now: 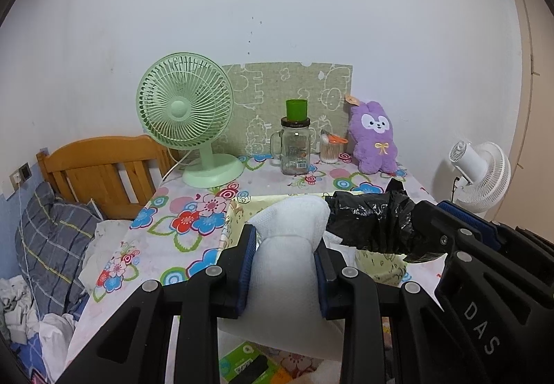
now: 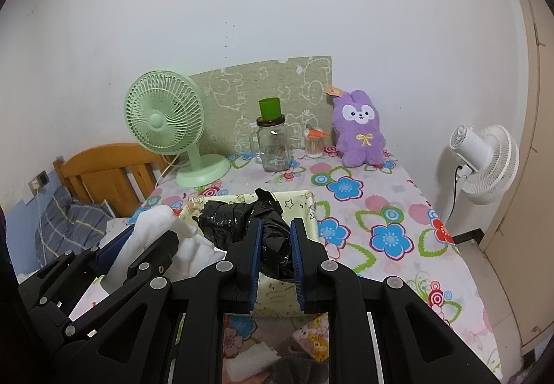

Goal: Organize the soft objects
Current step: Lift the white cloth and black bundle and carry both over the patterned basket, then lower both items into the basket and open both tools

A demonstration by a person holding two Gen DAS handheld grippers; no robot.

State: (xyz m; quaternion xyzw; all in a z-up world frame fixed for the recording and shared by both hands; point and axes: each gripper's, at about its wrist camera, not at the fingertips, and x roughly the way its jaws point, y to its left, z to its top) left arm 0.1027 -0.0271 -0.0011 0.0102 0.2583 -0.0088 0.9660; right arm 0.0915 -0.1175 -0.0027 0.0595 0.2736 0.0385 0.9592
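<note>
Left wrist view: left hand-held gripper (image 1: 285, 266) is clamping a white soft cloth bundle (image 1: 289, 245) at centre frame; right hand-held gripper (image 2: 275, 256) is clamping a crumpled black plastic bag (image 2: 249, 221), seemingly for binning.

This is looking like a bedroom in a home. A wooden headboard (image 1: 100, 172) is standing at the left, with a plaid pillow (image 1: 52, 245) and crumpled bedding lying beside it. A bench under a flowered cloth (image 2: 391, 211) is sitting against a plain white wall, carrying a mint-green desk fan (image 1: 187, 110), a glass jar (image 1: 295, 150) with a green cup (image 1: 296, 108) sitting on top, and a purple plush bunny (image 1: 374, 138). A white floor fan (image 2: 484, 162) is standing at the right.
</note>
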